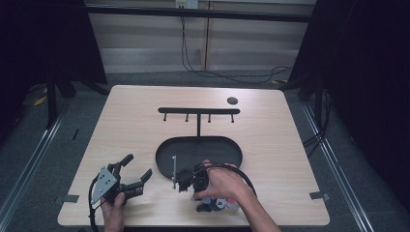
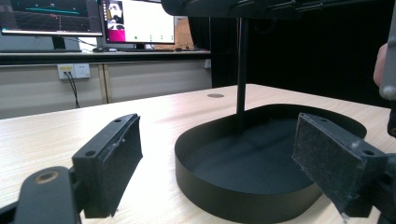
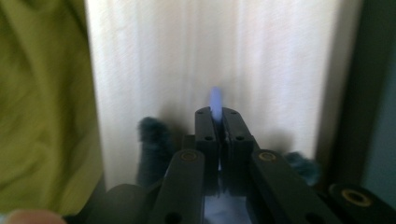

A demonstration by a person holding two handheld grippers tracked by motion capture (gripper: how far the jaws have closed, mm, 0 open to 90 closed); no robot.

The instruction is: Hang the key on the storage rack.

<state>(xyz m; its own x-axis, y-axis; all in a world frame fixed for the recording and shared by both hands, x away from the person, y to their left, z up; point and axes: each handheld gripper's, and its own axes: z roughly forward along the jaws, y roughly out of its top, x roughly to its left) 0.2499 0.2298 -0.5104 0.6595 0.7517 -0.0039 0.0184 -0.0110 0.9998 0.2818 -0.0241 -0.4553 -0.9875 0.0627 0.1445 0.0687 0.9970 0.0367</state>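
My right gripper (image 3: 218, 122) has its jaws clamped on a thin blue piece (image 3: 215, 101) whose tip pokes out just past them. My left gripper (image 2: 212, 165) has its jaws wide apart, holding nothing, with the black oval tray (image 2: 243, 205) just beyond them on the desk (image 2: 60, 135).

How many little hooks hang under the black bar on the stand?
4. The hooks hang in a row under the bar: one near its left end, two either side of the post, one near its right end.
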